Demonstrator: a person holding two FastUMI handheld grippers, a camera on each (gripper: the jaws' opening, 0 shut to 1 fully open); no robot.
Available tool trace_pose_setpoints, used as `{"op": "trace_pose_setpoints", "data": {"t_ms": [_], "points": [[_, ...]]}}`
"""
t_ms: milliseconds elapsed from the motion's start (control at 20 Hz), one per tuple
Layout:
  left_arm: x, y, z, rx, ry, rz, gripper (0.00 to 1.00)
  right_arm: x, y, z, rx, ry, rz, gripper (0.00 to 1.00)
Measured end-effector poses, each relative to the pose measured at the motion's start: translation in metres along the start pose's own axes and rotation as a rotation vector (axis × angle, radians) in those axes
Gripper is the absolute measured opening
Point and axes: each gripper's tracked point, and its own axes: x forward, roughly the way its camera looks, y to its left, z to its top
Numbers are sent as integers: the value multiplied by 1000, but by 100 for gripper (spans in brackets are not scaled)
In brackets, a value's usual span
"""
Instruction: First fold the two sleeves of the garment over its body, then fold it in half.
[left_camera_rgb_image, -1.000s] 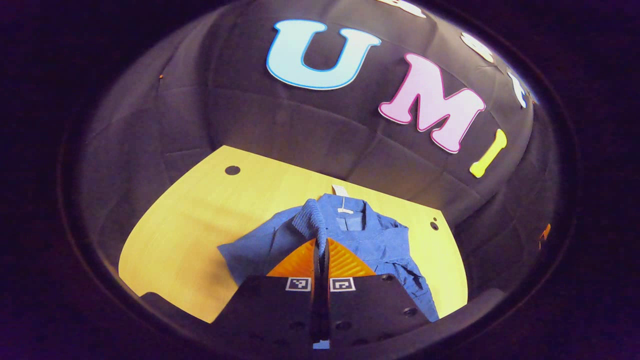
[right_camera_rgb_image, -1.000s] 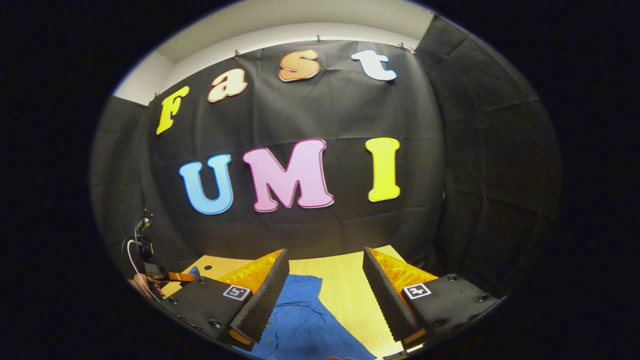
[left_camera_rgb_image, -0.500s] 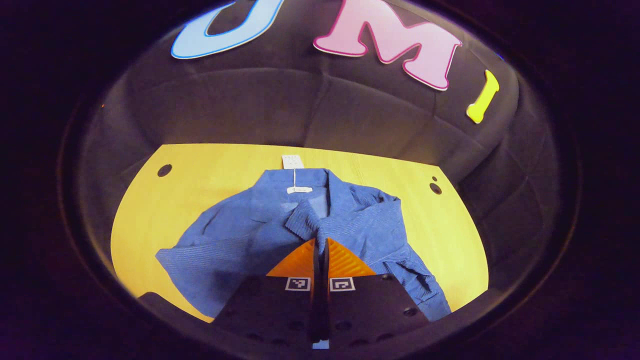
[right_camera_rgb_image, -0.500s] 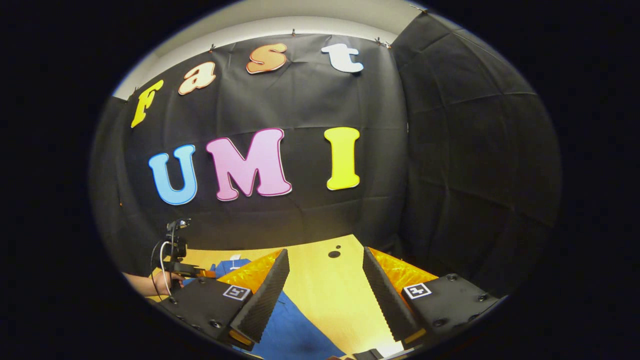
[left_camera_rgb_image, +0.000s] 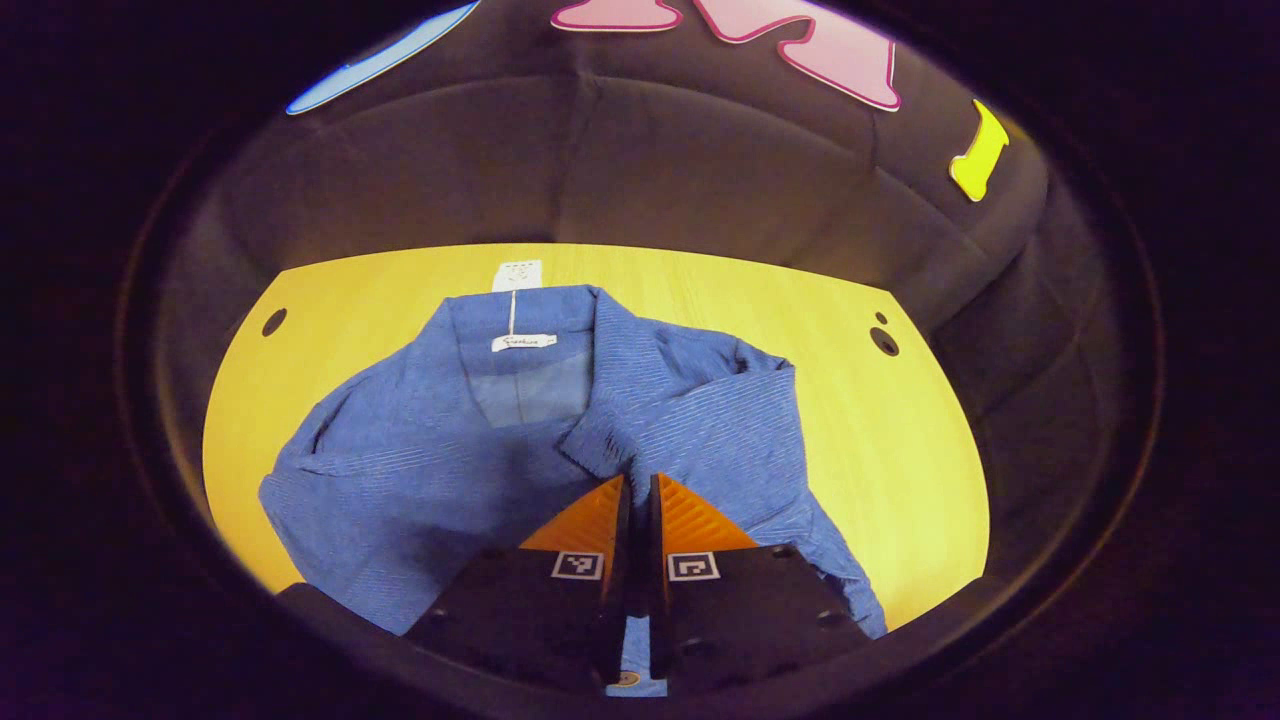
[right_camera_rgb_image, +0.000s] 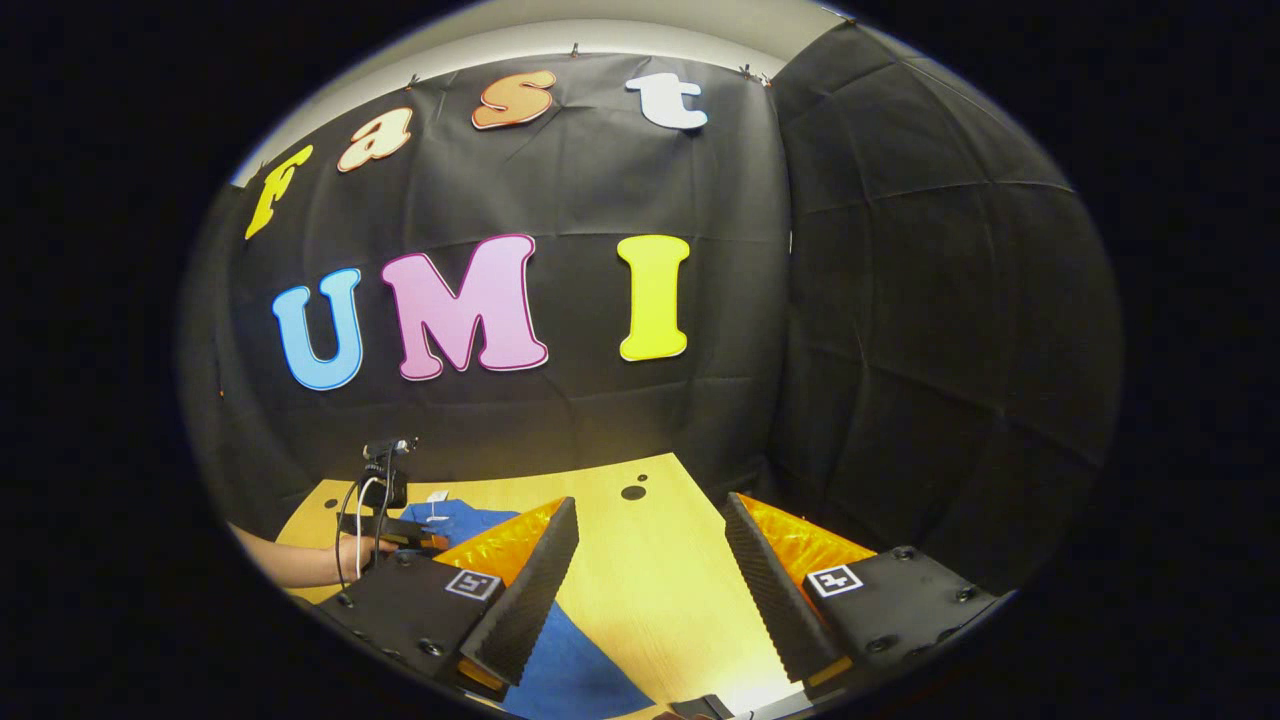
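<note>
Garment on table — wall behind.

left gripper view: close, downward | right gripper view: level, wallward | shared: table

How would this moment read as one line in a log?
left gripper: shut on sleeve | right gripper: open above table | shirt: flat

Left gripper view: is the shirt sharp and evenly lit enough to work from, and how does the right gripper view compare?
Left gripper view: the blue shirt is sharp, its weave lines visible; the yellow table is bright, dimmer toward the near edges; fisheye bows the table's far edge. Right gripper view: sharp, evenly lit, mild sheen on the table near the right claw, wall seams curved.
</note>
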Motion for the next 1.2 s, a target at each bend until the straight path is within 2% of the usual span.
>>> {"op": "trace_pose_setpoints", "data": {"t_ms": [50, 200, 250, 300, 350, 500, 650, 800, 950, 1050, 1200], "points": [[4, -15, 3, 10, -5, -44, 22, 0, 0, 0, -1, 2, 0, 95], [-2, -57, 16, 89, -58, -93, 66, 0, 0, -2, -8, 7, 0, 95], [-7, -74, 17, 116, -70, -123, 72, 1, 0, -3, -10, 8, 0, 95], [-13, -93, 18, 137, -82, -164, 72, 2, 0, -4, -13, 10, 1, 95], [-23, -109, 20, 158, -100, -199, 77, 3, 1, -6, -14, 15, 4, 95], [-59, -132, 27, 189, -189, -245, 81, 6, 9, -14, -16, 27, 25, 95], [-106, -119, 33, 145, -318, -223, 83, 9, 21, -22, -35, 31, 62, 95], [-156, -81, 20, 101, -403, -172, 83, 10, 40, -35, -46, 38, 141, 95], [-201, -34, -30, 81, -406, -136, 83, 9, 65, -70, -68, 94, 250, 95], [-225, -4, -82, 19, -364, -108, 83, 5, 79, -101, -68, 162, 321, 95], [-244, 54, -166, -10, -331, -6, 83, 0, 85, -150, -81, 275, 360, 95]]}}
